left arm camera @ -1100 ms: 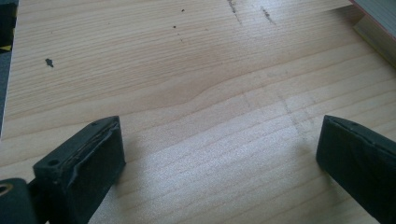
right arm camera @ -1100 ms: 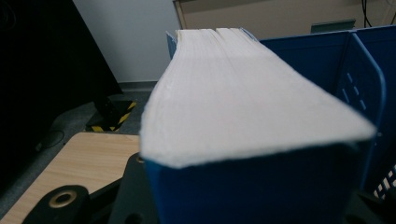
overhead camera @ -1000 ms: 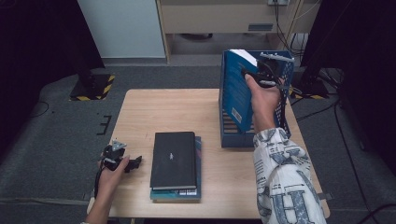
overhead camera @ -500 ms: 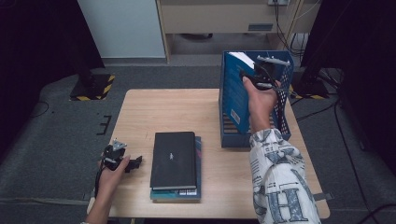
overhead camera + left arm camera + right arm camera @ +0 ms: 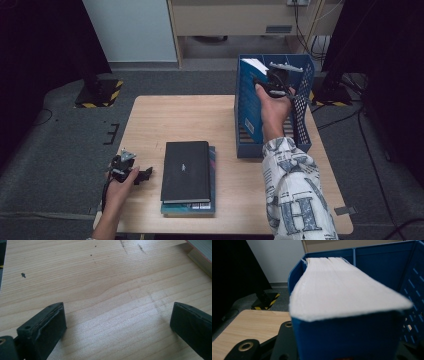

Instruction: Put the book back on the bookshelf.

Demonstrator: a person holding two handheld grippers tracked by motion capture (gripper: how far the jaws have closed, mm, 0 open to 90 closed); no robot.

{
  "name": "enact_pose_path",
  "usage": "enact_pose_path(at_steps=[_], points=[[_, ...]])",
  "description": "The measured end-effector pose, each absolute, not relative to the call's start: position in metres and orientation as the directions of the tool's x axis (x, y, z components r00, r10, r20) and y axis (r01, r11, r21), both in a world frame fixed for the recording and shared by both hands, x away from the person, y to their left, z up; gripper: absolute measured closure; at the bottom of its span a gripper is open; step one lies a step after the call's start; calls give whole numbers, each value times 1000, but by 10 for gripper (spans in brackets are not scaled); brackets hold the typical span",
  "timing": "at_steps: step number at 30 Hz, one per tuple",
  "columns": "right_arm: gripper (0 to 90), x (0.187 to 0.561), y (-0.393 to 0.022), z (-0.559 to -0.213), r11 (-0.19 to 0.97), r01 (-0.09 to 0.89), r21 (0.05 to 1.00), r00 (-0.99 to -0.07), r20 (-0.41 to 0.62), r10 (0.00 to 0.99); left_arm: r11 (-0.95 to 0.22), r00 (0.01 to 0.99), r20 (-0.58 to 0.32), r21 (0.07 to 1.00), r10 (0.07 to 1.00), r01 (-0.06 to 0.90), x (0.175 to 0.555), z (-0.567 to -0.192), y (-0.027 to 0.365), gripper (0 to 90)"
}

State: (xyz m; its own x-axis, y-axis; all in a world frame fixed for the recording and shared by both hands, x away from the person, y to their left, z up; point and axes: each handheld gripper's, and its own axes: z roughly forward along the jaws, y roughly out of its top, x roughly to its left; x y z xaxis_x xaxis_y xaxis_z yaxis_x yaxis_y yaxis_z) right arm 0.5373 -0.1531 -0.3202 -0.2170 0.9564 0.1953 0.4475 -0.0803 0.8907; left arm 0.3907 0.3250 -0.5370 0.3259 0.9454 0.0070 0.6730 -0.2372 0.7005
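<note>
My right gripper [image 5: 272, 82] is shut on a thick blue-covered book [image 5: 342, 297], white page edges up, held upright inside the tall blue file box [image 5: 304, 102]. In the right gripper view the black jaws clamp the book's covers from both sides, with the box wall [image 5: 382, 260] just behind. My left gripper [image 5: 142, 174] rests low on the wooden table [image 5: 190, 120] near its front left corner. Its jaws stand wide open [image 5: 117, 315] over bare wood with nothing between them.
A black book [image 5: 186, 170] lies on a teal book [image 5: 212, 200], stacked at the table's front middle, just right of the left gripper. The stack's edge [image 5: 200, 247] shows in the left gripper view. The file box stands at the table's right rear edge.
The right hand has sunk a little, taking the blue book deeper into the file box. The left hand has stayed where it was.
</note>
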Motion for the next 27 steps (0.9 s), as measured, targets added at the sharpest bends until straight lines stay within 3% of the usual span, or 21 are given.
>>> enact_pose_path(at_steps=[27], points=[[608, 541, -151, -346, -84, 466, 881, -201, 199, 959, -234, 326, 2, 700, 945, 674, 391, -537, 324, 0]])
